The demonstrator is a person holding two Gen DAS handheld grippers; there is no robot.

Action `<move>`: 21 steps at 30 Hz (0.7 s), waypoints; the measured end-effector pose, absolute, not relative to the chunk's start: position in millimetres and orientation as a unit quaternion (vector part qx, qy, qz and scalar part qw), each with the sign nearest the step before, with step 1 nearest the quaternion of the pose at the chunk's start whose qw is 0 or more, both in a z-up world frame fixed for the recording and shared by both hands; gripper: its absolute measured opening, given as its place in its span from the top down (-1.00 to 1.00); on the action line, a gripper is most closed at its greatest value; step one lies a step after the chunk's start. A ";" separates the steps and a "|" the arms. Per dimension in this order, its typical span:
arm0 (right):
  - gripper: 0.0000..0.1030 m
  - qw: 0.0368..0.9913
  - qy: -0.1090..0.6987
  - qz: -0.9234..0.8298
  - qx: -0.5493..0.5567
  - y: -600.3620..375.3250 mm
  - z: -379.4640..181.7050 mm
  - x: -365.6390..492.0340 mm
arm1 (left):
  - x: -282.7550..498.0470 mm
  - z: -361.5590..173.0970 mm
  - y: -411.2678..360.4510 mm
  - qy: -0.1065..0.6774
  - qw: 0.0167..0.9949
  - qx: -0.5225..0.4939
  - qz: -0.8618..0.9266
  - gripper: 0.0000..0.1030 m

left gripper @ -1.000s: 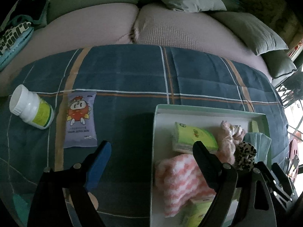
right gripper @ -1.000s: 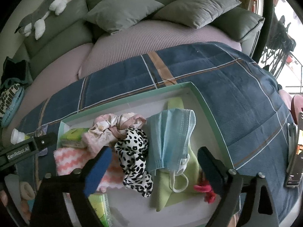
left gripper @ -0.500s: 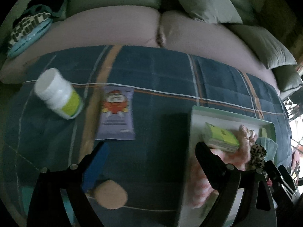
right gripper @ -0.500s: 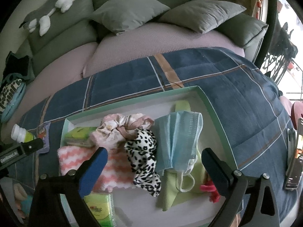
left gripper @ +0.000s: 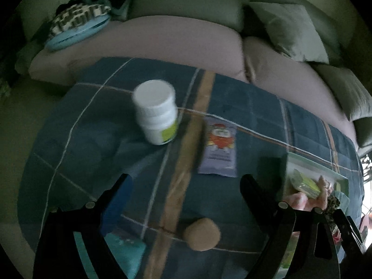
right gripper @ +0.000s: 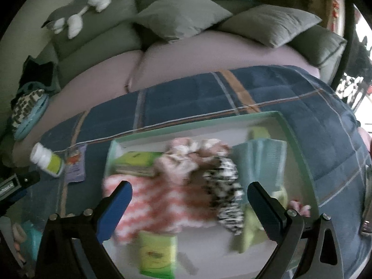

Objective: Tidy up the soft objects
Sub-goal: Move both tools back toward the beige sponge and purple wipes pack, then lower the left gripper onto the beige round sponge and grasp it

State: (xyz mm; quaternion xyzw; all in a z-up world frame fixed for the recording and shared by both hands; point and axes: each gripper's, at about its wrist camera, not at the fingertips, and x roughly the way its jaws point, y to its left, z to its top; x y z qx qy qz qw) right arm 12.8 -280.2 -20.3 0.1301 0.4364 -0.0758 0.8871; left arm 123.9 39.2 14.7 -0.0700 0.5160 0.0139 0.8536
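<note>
Currently between picks: both grippers, left [left gripper: 186, 186] and right [right gripper: 188, 193], hang spread and empty. Next, likely close on the tan puff [left gripper: 201, 234], lower centre, for the tray [right gripper: 300, 144].

Blanket [left gripper: 255, 107]: lying spread in front of the sofa [right gripper: 209, 53].
Bottle [left gripper: 157, 114]: lying on the blanket, left of the sachet [left gripper: 219, 150].
Round pad [left gripper: 201, 233]: sitting on the blanket, nearer than the sachet.
Tray [right gripper: 300, 144]: resting on the blanket, right of the sachet.
Mask [right gripper: 265, 160]: lying in the tray's right part.
Knitted cloth [right gripper: 158, 207]: lying in the tray's left part, behind one tissue pack [right gripper: 157, 253].
</note>
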 end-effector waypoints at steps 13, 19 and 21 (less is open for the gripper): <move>-0.95 0.871 0.478 0.004 0.113 -229.0 -32.9 35.5 | 126.3 -2.0 39.3 0.566 0.823 -0.051 -0.011 -0.82; -0.95 0.872 0.478 -0.003 0.110 -228.6 -21.9 44.2 | 122.6 -15.4 27.1 0.577 0.815 -0.040 -0.014 -0.82; -0.95 0.875 0.471 -0.003 0.113 -231.2 -16.6 47.8 | 119.3 -22.4 20.6 0.582 0.812 -0.030 -0.015 -0.81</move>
